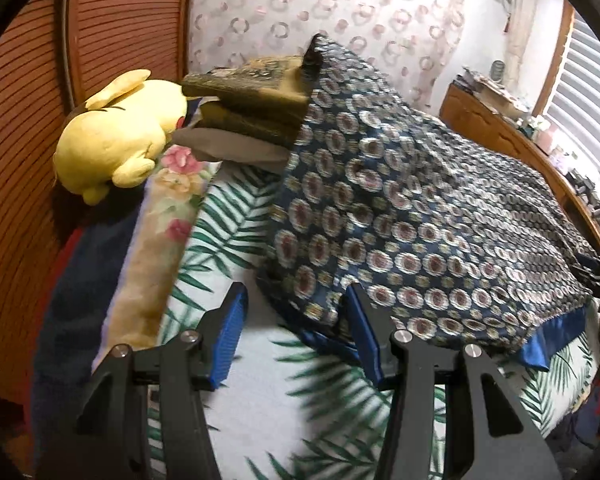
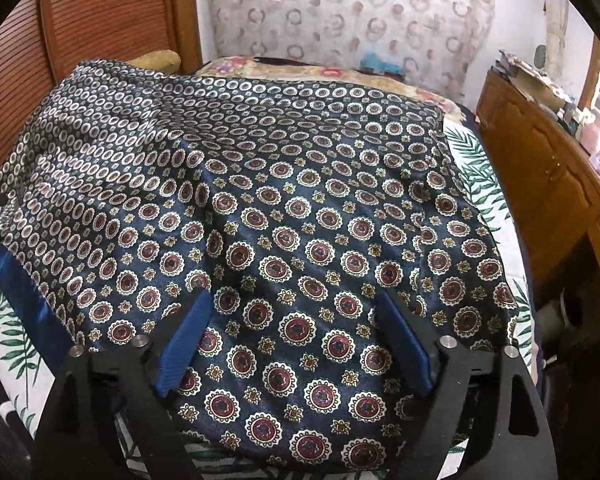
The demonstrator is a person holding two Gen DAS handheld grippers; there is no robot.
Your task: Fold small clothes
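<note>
A dark blue silky garment printed with red and white medallions lies spread on a bed with a palm-leaf sheet. A plain blue satin hem runs along its edge. My left gripper is open at the garment's near left corner. Its right finger lies against the cloth edge, and the gap shows mostly bare sheet. In the right wrist view the garment fills the frame. My right gripper hovers open and wide over it, with cloth below the fingers but the pads not pressing on it.
A yellow plush toy and a stack of olive cushions sit at the head of the bed. A louvred wooden door stands on the left. A cluttered wooden dresser lines the right side. A floral blanket borders the sheet.
</note>
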